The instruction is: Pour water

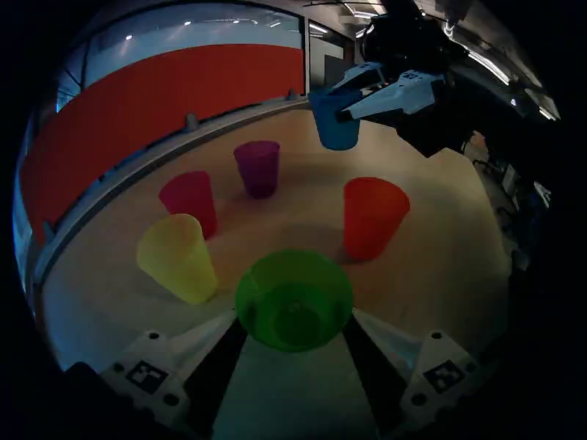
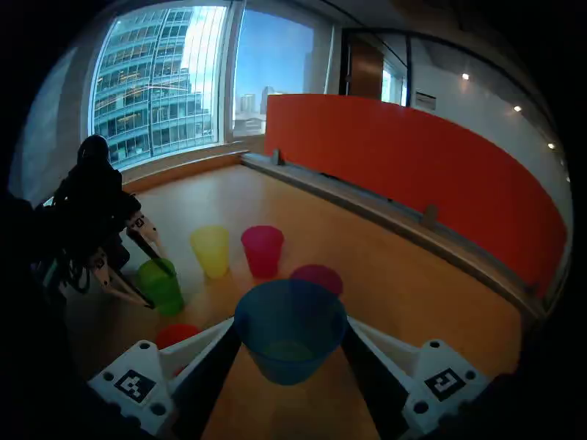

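Green cup is pinched upright at table level by left gripper; blue cup, clamped upright by right gripper, is held raised beyond it, well apart, so it likely must be brought over before tilting.

We log blue cup upright, raised above the table | green translucent cup upright, standing on that table

six cups, two hand-held grippers
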`<action>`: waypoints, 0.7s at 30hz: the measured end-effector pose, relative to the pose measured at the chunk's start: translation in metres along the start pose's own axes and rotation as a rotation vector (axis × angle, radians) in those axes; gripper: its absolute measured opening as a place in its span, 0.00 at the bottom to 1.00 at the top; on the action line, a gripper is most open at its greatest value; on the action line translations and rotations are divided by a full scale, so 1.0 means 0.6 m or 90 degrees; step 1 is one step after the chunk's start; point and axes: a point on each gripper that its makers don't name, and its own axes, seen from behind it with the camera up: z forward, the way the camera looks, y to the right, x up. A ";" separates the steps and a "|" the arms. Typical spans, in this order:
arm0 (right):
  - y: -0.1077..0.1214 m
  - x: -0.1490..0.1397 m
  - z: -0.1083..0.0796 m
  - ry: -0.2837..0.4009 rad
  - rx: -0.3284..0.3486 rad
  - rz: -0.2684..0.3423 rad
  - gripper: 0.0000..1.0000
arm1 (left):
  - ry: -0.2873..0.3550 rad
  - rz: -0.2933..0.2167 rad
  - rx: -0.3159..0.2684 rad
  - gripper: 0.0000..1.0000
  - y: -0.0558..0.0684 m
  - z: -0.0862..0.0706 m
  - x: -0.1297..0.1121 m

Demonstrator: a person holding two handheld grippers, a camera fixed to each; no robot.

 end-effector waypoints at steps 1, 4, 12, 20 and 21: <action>-0.001 -0.001 0.000 0.000 0.000 0.001 0.92 | -0.001 0.000 0.000 0.84 0.000 -0.001 -0.001; -0.003 -0.005 0.000 0.000 0.001 0.004 0.92 | -0.008 0.000 -0.001 0.84 0.002 -0.003 -0.006; -0.009 -0.026 0.004 -0.005 0.002 0.015 0.92 | -0.034 0.014 0.002 0.84 0.003 -0.010 -0.029; -0.022 -0.056 0.012 -0.013 0.007 0.031 0.92 | -0.039 0.014 0.011 0.84 -0.001 -0.028 -0.040; -0.025 -0.061 0.014 -0.015 0.007 0.033 0.92 | -0.039 0.014 0.013 0.84 -0.001 -0.031 -0.042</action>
